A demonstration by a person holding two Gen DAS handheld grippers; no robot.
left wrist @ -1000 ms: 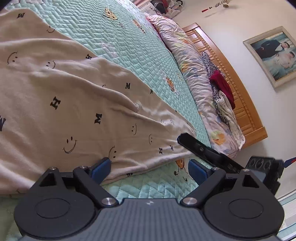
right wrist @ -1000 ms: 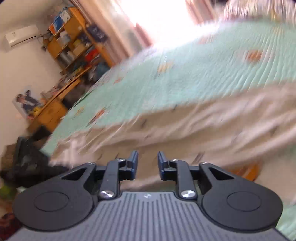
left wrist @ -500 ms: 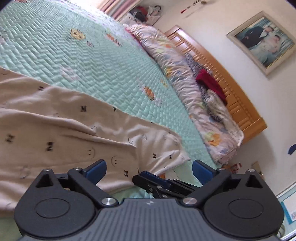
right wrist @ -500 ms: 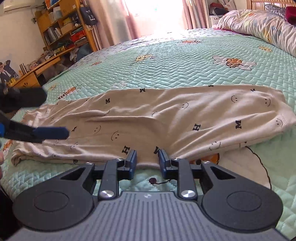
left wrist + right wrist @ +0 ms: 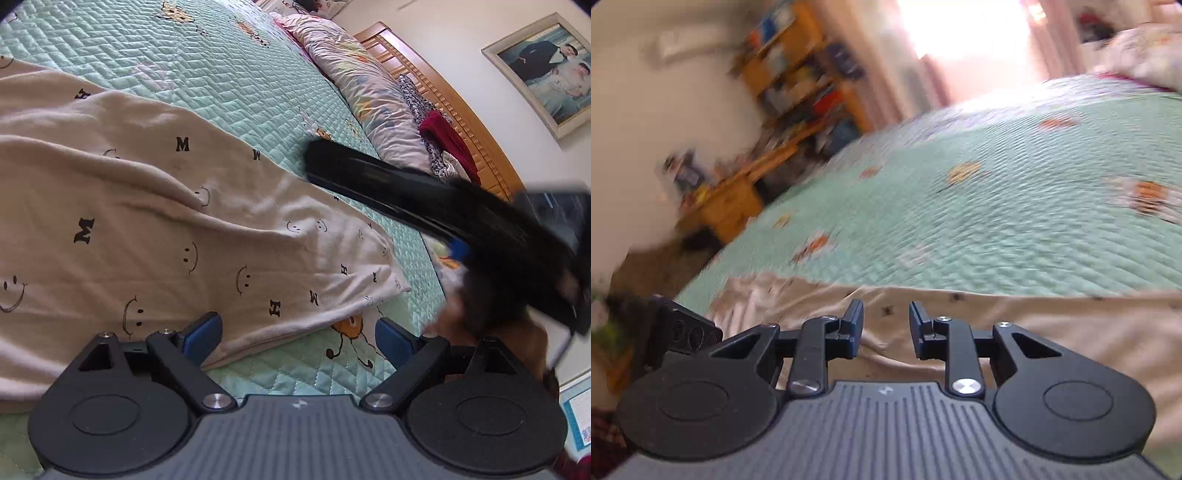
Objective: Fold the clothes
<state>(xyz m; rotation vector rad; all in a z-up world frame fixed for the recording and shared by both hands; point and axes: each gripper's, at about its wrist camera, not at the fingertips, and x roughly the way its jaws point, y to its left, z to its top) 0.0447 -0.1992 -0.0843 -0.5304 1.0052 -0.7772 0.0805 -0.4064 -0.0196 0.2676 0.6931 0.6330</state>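
Observation:
A beige garment (image 5: 147, 221) printed with smiley faces and the letters M and H lies spread on the mint quilted bedspread (image 5: 240, 74). My left gripper (image 5: 299, 332) hovers at the garment's near edge, its jaws wide and closing. The hem lies below the gap and the blue pads (image 5: 203, 332) do not touch it. My right gripper (image 5: 886, 325) stands partly open over the same garment (image 5: 1034, 325), with nothing pinched. In the left wrist view its blurred black fingers (image 5: 369, 184) cross above the garment's right end.
A flowered duvet (image 5: 369, 85) and a heap of clothes (image 5: 447, 136) lie along the wooden headboard (image 5: 461, 122), under a framed photo (image 5: 546, 70). The right wrist view, blurred, shows wooden shelves (image 5: 798, 74), a desk (image 5: 738, 199) and a bright window (image 5: 960, 29).
The right gripper has swung from low in front of the left gripper to above the garment's right end. Its own view has turned left and gone blurry. The left gripper's jaws have narrowed slightly.

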